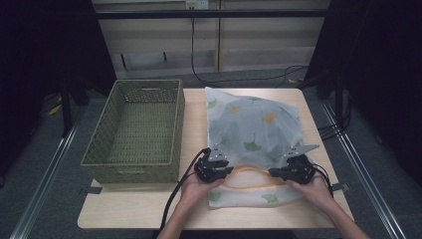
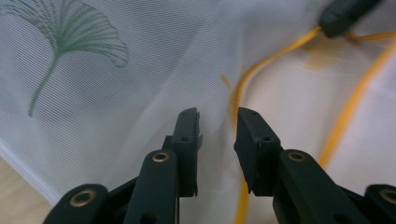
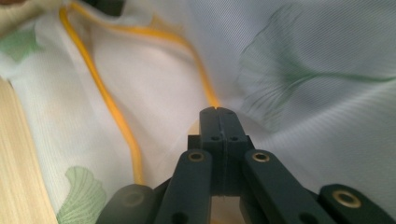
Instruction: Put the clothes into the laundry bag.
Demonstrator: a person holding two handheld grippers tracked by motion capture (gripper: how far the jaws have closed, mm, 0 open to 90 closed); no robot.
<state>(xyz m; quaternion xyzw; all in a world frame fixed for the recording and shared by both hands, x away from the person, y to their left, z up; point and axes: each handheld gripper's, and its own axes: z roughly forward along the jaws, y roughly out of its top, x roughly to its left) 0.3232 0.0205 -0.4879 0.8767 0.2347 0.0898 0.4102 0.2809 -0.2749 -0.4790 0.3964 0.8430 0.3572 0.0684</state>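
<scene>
- A green woven basket (image 1: pixel 133 130) sits on the left half of your table (image 1: pixel 149 211), empty, its right wall just beside the bag (image 1: pixel 254 129)
- The bag is a white mesh one printed with green and yellow ginkgo leaves; it lies on the right half of the table, bulging with grey contents, its mouth facing you
- An orange zip (image 1: pixel 249 185) edges the mouth, which gapes between your two grippers in a flat oval
- Your left gripper (image 1: pixel 215 167) rests on the bag's near left part, at the left end of the mouth; in the left gripper view its jaws stand a narrow gap apart over the mesh, beside the zip (image 2: pixel 236 100), holding nothing
- Your right gripper (image 1: pixel 292 171) is at the right end of the mouth; in the right gripper view its jaws are pressed together, with the mesh (image 3: pixel 299 93) and the zip (image 3: pixel 205 79) meeting their tips, so they look pinched on the bag's edge there
- Nothing lies between the grippers but the open mouth; black cables (image 1: pixel 175 194) trail from each gripper toward you over the table's near edge
- Behind the table stands pale wooden furniture (image 1: pixel 209 45), with a black cable (image 1: pixel 239 79) looping over the floor in front of it
- Dark curtains flank the table on both sides
- No writing or label can be read anywhere
</scene>
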